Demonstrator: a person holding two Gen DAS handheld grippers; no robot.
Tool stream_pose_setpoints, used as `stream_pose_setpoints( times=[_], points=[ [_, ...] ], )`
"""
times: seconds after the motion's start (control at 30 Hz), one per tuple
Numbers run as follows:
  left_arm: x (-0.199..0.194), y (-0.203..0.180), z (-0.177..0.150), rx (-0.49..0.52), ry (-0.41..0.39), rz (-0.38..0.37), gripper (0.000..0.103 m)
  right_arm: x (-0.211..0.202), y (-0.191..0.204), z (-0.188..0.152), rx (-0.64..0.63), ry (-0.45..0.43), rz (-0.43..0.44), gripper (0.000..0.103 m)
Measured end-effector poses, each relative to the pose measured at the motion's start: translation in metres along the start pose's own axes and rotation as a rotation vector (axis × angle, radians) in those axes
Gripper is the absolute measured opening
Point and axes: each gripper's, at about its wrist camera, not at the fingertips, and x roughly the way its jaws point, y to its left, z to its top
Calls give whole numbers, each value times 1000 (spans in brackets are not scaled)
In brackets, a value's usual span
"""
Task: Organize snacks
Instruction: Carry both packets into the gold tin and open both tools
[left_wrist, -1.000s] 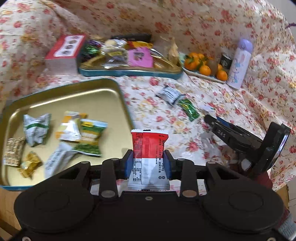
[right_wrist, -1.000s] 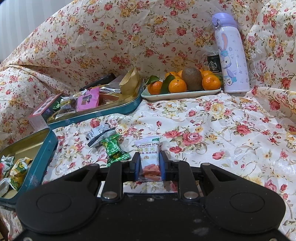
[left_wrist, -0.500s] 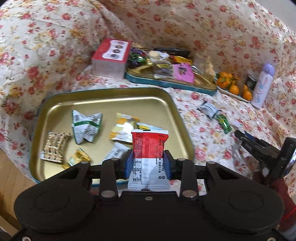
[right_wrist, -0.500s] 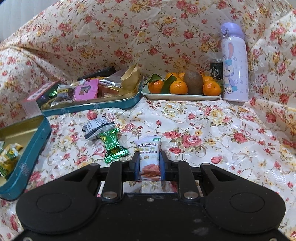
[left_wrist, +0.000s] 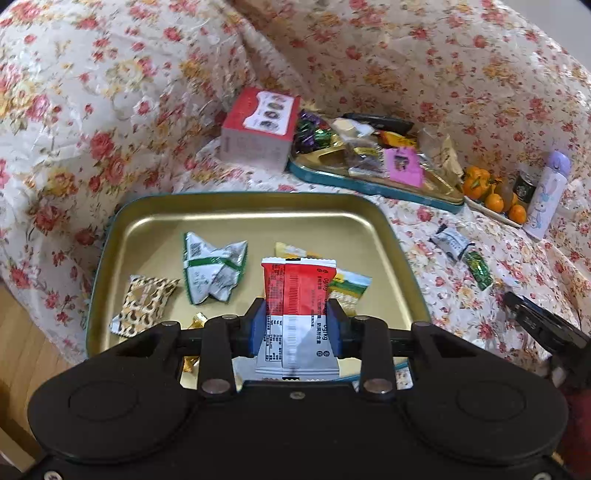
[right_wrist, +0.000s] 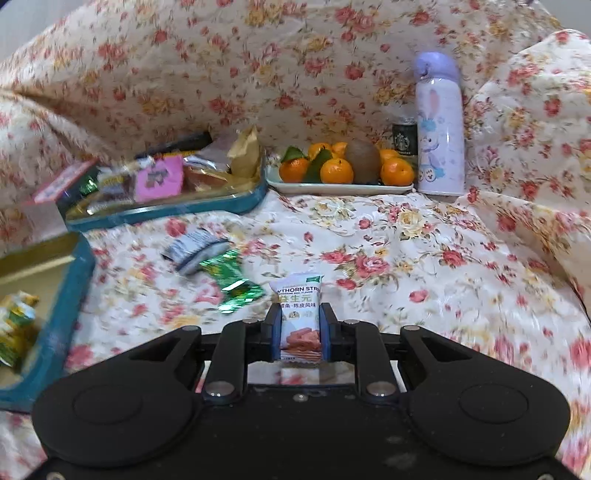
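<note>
My left gripper (left_wrist: 295, 325) is shut on a red and white snack packet (left_wrist: 297, 295), held upright over the near side of a gold tray with a teal rim (left_wrist: 243, 206). Several wrapped snacks lie in that tray, among them a crumpled white and green packet (left_wrist: 212, 269). My right gripper (right_wrist: 298, 328) is shut on a small white hawthorn strip packet (right_wrist: 299, 314) above the flowered cloth. A green candy wrapper (right_wrist: 234, 284) and a dark blue and white packet (right_wrist: 194, 249) lie loose on the cloth to its left. The same tray's corner (right_wrist: 70, 288) shows at the left edge.
A second teal tray (left_wrist: 369, 181) heaped with snacks sits at the back, a red and white box (left_wrist: 258, 129) beside it. A plate of oranges and a kiwi (right_wrist: 343, 170), a dark can (right_wrist: 404, 140) and a lilac rabbit bottle (right_wrist: 439, 125) stand at the back right. Flowered cloth rises behind.
My left gripper carried the red and white packet leftward until it stands over the gold tray. My right gripper shifted left a little with the hawthorn packet. Both grips are unchanged.
</note>
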Motion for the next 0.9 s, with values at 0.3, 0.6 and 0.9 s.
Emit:
stream_pose_setpoints(
  times=[0.3, 0.6, 0.9],
  points=[
    [3, 16, 0, 7, -7, 15, 42, -65, 65, 8, 42, -63, 213, 22],
    [3, 38, 4, -46, -11, -49, 42, -99, 137, 22, 31, -93, 413, 22],
    [13, 70, 11, -157, 4, -31, 42, -92, 172, 4, -18, -10, 463, 22]
  ],
)
